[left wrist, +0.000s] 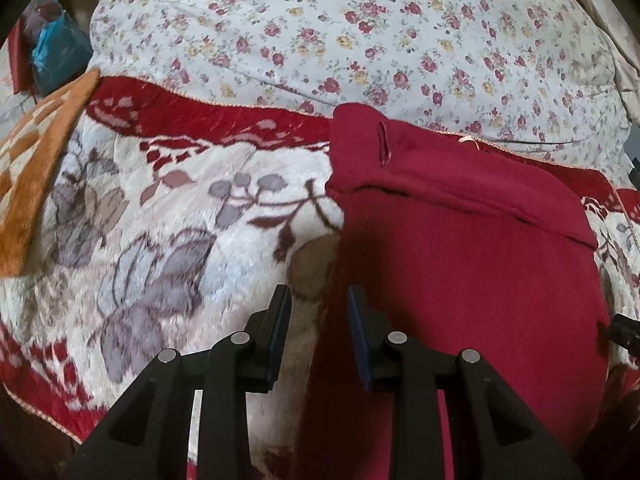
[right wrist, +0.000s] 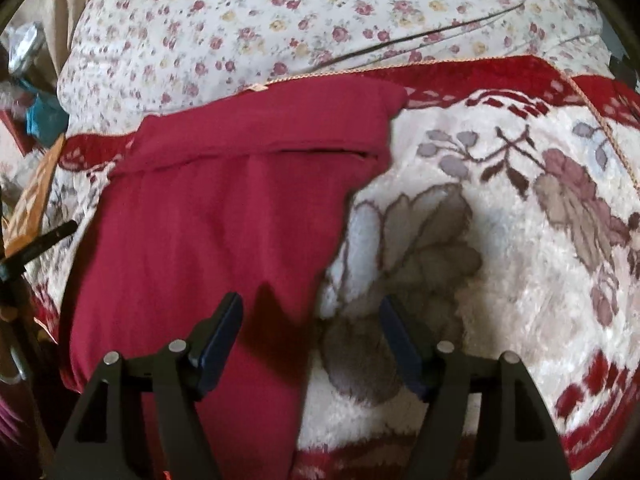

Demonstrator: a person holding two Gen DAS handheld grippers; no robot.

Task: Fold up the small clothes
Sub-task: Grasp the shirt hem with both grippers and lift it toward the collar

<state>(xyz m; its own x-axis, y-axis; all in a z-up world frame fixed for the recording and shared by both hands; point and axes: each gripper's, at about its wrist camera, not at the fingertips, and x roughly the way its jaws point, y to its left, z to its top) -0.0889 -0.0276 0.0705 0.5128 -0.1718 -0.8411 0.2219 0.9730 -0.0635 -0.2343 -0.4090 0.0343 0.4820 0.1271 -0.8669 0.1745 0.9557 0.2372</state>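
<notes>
A dark red garment (left wrist: 460,264) lies flat on a plush floral blanket (left wrist: 180,220), its far end folded over in a band with a slit. My left gripper (left wrist: 320,300) is open and empty, hovering over the garment's left edge. In the right wrist view the same garment (right wrist: 208,232) fills the left half, and my right gripper (right wrist: 310,308) is open wide and empty, its jaws straddling the garment's right edge above the blanket (right wrist: 500,240).
A rose-print sheet (left wrist: 360,32) covers the bed beyond the blanket. An orange patterned cloth (left wrist: 36,168) lies at the far left. Clutter with a blue bag (left wrist: 56,52) sits off the bed's left side. The other gripper's tip (right wrist: 44,240) shows at the left edge.
</notes>
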